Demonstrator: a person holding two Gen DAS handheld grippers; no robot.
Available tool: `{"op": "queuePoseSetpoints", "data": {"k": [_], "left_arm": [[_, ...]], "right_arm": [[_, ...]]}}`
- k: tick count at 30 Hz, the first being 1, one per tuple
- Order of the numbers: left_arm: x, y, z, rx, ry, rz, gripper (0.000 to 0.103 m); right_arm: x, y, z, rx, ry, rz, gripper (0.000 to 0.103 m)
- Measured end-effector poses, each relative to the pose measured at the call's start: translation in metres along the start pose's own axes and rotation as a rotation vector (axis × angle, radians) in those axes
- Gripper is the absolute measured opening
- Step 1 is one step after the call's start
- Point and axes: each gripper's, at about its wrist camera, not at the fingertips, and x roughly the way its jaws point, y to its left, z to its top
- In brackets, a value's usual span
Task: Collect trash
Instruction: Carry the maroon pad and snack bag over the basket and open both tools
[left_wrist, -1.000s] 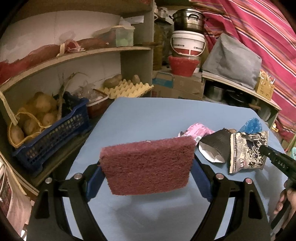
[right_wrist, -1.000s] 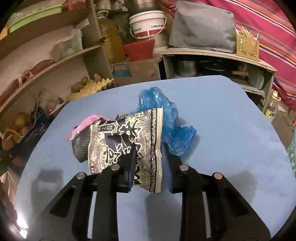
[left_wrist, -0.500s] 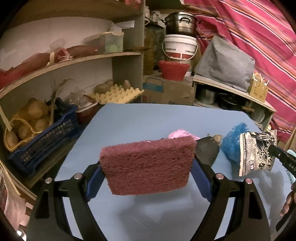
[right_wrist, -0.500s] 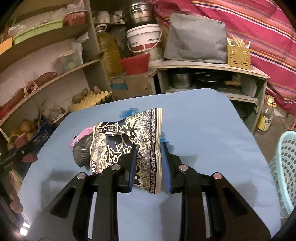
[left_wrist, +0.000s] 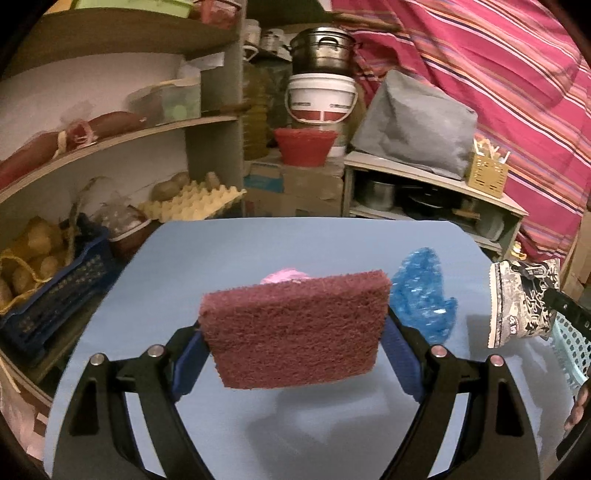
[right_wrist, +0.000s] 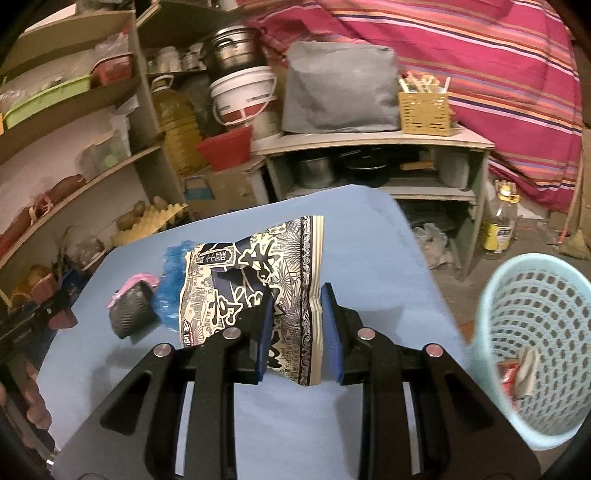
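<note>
Our left claw (left_wrist: 293, 334) stands wide, its pads clamping a maroon scrub pad (left_wrist: 293, 328) by its two ends above the blue table (left_wrist: 221, 251). Our right claw (right_wrist: 297, 328) is nearly closed, pinching a printed snack bag (right_wrist: 255, 280). A pale basket (right_wrist: 535, 332) stands just right of it; a blue wrapper (left_wrist: 423, 295) lies ahead of the left.

Dim, warm indoor light. Both fisheye views bend the curved wooden shelves (left_wrist: 122, 136) and darken to black at the corners. Soft shadows lie on the pale blue bench (left_wrist: 295, 435) beneath each tool. The light blue perforated plastic basket (right_wrist: 532, 332) looks motion-blurred.
</note>
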Motion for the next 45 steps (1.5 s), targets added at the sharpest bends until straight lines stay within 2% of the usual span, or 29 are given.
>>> {"op": "queuePoseSetpoints", "data": {"k": [10,24,34,45], "left_arm": [[0.012,-0.050,0.001,0.021,0.008,-0.064,0.083],[0.018,-0.133,-0.009,0.102,0.021,-0.153,0.083],[0.010,-0.214,-0.005,0.159,0.018,-0.271,0.083],[0.006,-0.327,-0.007,0.248,0.001,-0.424,0.083]], "right_arm": [[-0.029,-0.075,0.002,0.067,-0.023,-0.085,0.026],[-0.072,-0.164,-0.007,0.164,-0.049,-0.184,0.026],[-0.099,-0.221,-0.020,0.202,-0.060,-0.277,0.026],[-0.117,-0.265,-0.027,0.252,-0.070,-0.368,0.026]]}}
